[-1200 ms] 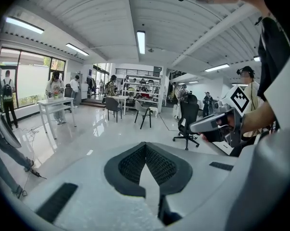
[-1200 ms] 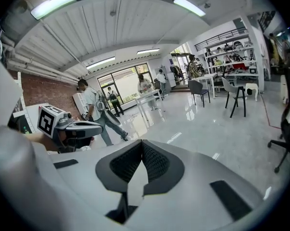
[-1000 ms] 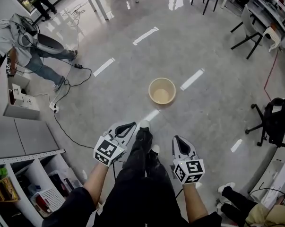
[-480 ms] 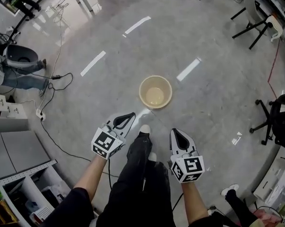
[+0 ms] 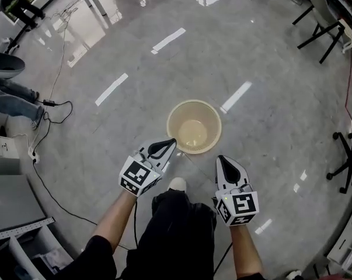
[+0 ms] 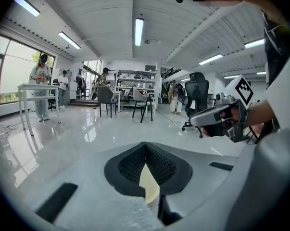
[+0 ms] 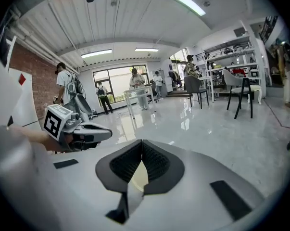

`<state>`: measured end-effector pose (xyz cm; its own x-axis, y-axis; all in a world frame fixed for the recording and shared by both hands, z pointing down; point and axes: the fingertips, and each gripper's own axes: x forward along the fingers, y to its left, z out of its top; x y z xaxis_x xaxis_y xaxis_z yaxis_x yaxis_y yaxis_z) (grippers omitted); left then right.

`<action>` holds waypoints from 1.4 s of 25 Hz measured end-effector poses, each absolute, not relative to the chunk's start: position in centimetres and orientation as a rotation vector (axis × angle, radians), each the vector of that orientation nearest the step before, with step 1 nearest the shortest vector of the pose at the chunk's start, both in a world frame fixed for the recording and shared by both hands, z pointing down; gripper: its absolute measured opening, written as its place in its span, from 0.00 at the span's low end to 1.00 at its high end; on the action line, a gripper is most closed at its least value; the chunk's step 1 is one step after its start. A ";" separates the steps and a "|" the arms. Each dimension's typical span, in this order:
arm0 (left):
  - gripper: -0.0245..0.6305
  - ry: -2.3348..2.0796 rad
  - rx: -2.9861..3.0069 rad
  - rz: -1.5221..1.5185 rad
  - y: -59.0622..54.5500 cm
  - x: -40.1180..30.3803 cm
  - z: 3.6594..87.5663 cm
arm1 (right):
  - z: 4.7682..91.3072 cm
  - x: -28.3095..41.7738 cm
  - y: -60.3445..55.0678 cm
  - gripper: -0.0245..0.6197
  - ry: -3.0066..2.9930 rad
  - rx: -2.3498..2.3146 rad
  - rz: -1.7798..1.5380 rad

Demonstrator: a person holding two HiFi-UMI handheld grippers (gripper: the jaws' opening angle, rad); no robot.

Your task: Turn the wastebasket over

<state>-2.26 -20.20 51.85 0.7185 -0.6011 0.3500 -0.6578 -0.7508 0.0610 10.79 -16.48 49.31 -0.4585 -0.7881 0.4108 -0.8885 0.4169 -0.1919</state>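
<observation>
Near the middle of the head view, the wastebasket point(image 5: 194, 127) stands upright on a glossy grey floor point(image 5: 269, 69). Its round mouth opens straight up toward the camera and its long axis is vertical. It is a cream tub, and its inside bottom shows bare.

White streaks of reflected light cross the floor around it. Just below and left of it, the left gripper point(image 5: 171, 142) points up and right. Its tip meets the rim's lower left edge in the picture, though actual contact cannot be judged. The right gripper point(image 5: 221, 157) sits just below the rim's lower right and is clear of it. Both have their jaws pressed together with nothing clamped between them.

Between the grippers, at the lower centre of the frame, are the person's dark trousers point(image 5: 176, 232) and a pale shoe point(image 5: 177, 184). Farther out, black cables point(image 5: 47, 107) trail along the left side. Dark chairs point(image 5: 324, 22) stand in the upper right, and grey shelving point(image 5: 18, 238) fills the lower left corner.

The gripper views look level across the room and show what the head view does not. These are a white ribbed ceiling point(image 6: 101, 13) with strip lamps point(image 6: 138, 31), people point(image 6: 39, 88) standing by a white table point(image 6: 36, 86), a brick wall point(image 7: 24, 64) and large windows point(image 7: 120, 83). In each of these views only a cream sliver, the basket's colour, peeks through the opening behind the closed tips. Each also catches the other gripper off to one side.
</observation>
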 end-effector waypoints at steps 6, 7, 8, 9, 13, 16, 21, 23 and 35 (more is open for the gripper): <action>0.05 -1.017 2.774 0.462 -22.2 -2.1 61.9 | 59.9 12.0 -19.1 0.05 -2.398 1.486 0.492; 0.05 -1.019 2.781 0.460 -22.4 -1.9 63.3 | 61.1 12.3 -19.4 0.05 -2.400 1.492 0.481; 0.05 -1.023 2.786 0.458 -22.6 -1.8 64.6 | 62.1 12.7 -19.7 0.05 -2.402 1.500 0.470; 0.05 -1.027 2.789 0.457 -22.8 -1.6 65.8 | 63.2 13.0 -19.9 0.05 -2.403 1.506 0.463; 0.05 -1.043 2.778 0.449 -22.6 -1.4 69.7 | 67.1 13.5 -20.2 0.05 -2.403 1.509 0.461; 0.05 -1.052 2.763 0.435 -22.6 -1.6 71.2 | 69.1 13.6 -20.8 0.06 -2.394 1.516 0.443; 0.05 -1.055 2.756 0.431 -22.4 -1.5 71.8 | 70.8 14.1 -21.7 0.06 -2.383 1.548 0.472; 0.05 -1.057 2.760 0.429 -22.2 -1.4 71.8 | 71.6 14.2 -21.8 0.06 -2.368 1.543 0.479; 0.05 -1.035 2.729 0.377 -21.3 -0.7 72.8 | 78.3 15.2 -23.2 0.25 -2.258 1.553 0.720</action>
<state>-0.74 -21.31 72.79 0.7227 -0.6206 0.3042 -0.6710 -0.7355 0.0936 15.22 -23.20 78.27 -0.3664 -0.7761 0.5132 -0.9300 0.2871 -0.2297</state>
